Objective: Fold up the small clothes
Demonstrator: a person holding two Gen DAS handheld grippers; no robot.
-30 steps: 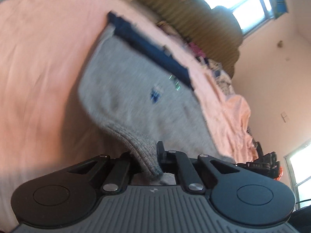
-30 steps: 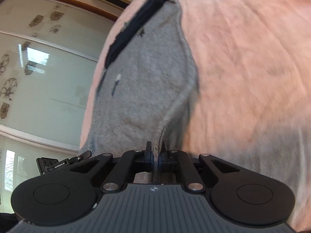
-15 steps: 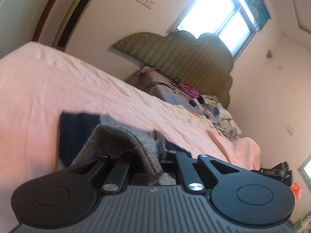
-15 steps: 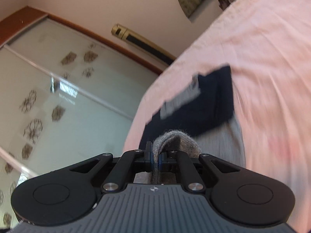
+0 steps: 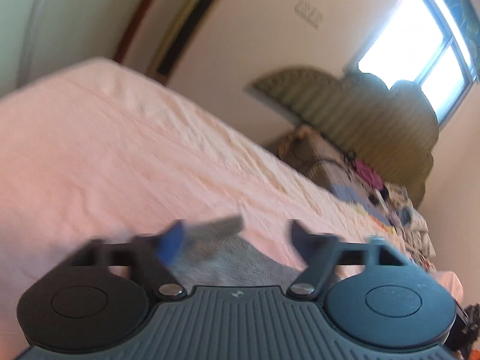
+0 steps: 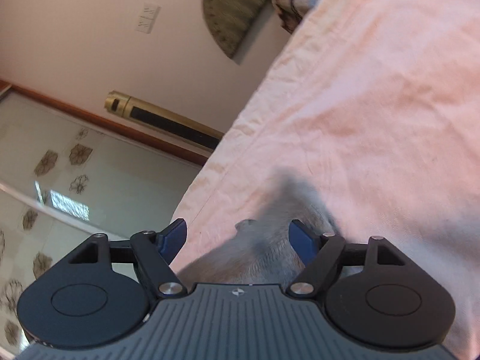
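Grey knit, one small garment [image 5: 228, 258], lies on the pink bedsheet [image 5: 120, 156] just ahead of both grippers. The left gripper [image 5: 237, 240] and right gripper [image 6: 238, 238] each have jaws spread wide, holding nothing. Only the left view shows the window [image 5: 420, 42] and clothes pile [image 5: 399, 210]; only the right shows the floral wardrobe door [image 6: 60, 180].

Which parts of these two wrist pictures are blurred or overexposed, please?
Left wrist view: the window is blown out to white, the left gripper and grey garment are smeared by motion. Right wrist view: the right gripper looks sharp, the grey garment is blurred, the pink sheet softly so.
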